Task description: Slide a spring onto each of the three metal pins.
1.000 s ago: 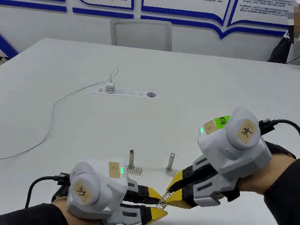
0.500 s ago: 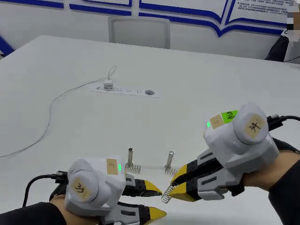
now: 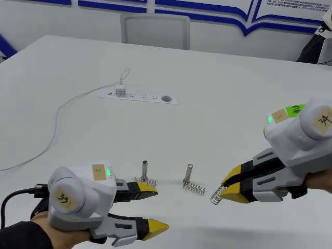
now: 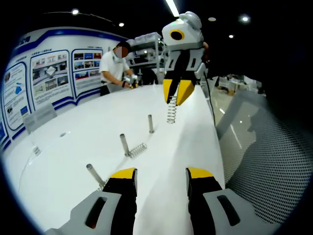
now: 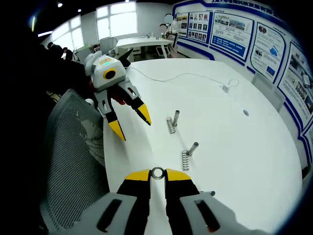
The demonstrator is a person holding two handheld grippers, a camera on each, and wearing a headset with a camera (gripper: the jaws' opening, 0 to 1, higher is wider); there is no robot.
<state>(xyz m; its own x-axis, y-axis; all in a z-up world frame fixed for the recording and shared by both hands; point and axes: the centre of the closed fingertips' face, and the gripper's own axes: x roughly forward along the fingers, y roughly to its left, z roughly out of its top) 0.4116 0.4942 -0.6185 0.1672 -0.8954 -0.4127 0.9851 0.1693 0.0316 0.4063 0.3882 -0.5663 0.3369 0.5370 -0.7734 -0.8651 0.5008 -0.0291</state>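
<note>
RIGHT: black-and-yellow two-jaw right gripper (image 3: 223,191) clenched on small coiled wire spring (image 3: 217,195), coil hanging past tips, free for threading | LEFT: matching left gripper (image 3: 161,208) spread wide, holding nothing, kept aside | TARGET: likely bare upright metal pin (image 4: 150,123) near held spring | OTHER: loose spring (image 3: 195,187) flat at neighbouring pin (image 3: 189,171)

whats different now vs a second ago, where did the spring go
The claws drew apart. The right claw, shut on the spring, carried it off to the right, away from the left claw, which backed off to the left with its jaws open. The pins on the table and the loose springs lying at their bases stayed put.
</note>
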